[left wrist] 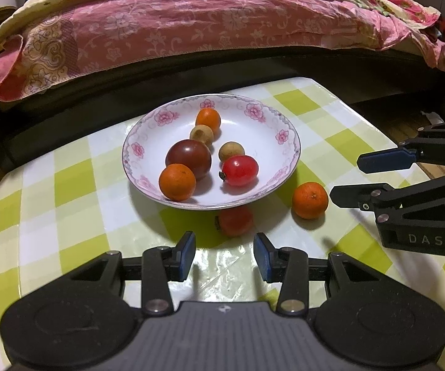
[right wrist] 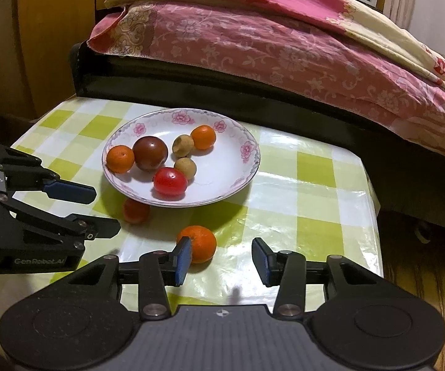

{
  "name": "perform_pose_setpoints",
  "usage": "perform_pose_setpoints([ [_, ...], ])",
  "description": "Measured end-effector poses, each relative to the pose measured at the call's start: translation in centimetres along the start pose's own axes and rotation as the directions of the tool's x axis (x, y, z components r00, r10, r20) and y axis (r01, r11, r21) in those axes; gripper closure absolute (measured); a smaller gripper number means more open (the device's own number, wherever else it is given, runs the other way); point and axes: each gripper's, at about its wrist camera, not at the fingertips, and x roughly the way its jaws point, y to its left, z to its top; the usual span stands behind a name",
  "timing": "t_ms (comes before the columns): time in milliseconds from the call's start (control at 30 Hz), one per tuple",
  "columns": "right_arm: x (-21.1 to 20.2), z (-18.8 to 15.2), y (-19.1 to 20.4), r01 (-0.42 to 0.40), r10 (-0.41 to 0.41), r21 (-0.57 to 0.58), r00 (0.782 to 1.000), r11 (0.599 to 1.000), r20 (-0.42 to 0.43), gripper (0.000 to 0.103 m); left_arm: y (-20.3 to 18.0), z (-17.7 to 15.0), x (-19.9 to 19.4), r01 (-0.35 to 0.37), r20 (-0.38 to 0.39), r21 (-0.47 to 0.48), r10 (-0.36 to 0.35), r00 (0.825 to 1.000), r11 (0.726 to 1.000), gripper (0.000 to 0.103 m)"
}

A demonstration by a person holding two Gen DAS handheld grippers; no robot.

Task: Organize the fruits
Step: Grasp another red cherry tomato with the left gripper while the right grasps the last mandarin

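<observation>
A white floral plate (left wrist: 265, 114) (right wrist: 238, 142) on the green checked table holds two small oranges, a dark tomato (left wrist: 188, 157), a red tomato (left wrist: 240, 170) and two brown longans. A small red tomato (left wrist: 234, 221) (right wrist: 136, 211) lies on the table by the plate's near rim, just ahead of my left gripper (left wrist: 225, 255) (right wrist: 106, 210), which is open with nothing between its fingers. A loose orange (left wrist: 310, 200) (right wrist: 199, 244) sits on the table at the tip of the right gripper's left finger. The right gripper (right wrist: 221, 258) (left wrist: 344, 177) is open, and the orange is not clamped.
A bed with a pink floral quilt (left wrist: 191, 31) (right wrist: 253, 46) runs along the far side of the table behind a dark frame. The table edge (right wrist: 374, 204) drops off to the right. A wooden cabinet (right wrist: 46, 40) stands at the far left.
</observation>
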Motion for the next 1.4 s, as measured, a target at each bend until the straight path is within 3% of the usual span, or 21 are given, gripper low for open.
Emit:
perform_pose_setpoints([
  [600, 0.6, -0.2, 1.0, -0.009, 0.009, -0.036, 1.000, 0.999, -0.018, 0.064, -0.1, -0.1, 0.2, -0.002, -0.001, 0.010, 0.002, 1.000, 1.000, 0.053],
  [900, 1.2, -0.9, -0.5, -0.066, 0.067, 0.042, 0.997, 0.997, -0.031, 0.064, 0.1, -0.5, 1.3, 0.020, 0.005, 0.006, -0.020, 1.000, 1.000, 0.053],
  [1300, 2.7, -1.0, -0.4, -0.095, 0.096, 0.050, 0.995, 0.994, -0.025, 0.063, -0.8, 0.0, 3.8, 0.011, 0.084, -0.025, -0.009, 0.996, 1.000, 0.054],
  [1400, 3.2, -0.7, -0.2, -0.111, 0.112, 0.044, 0.993, 0.993, -0.021, 0.064, -0.5, 0.0, 3.8, 0.008, 0.091, -0.033, -0.005, 0.996, 0.999, 0.059],
])
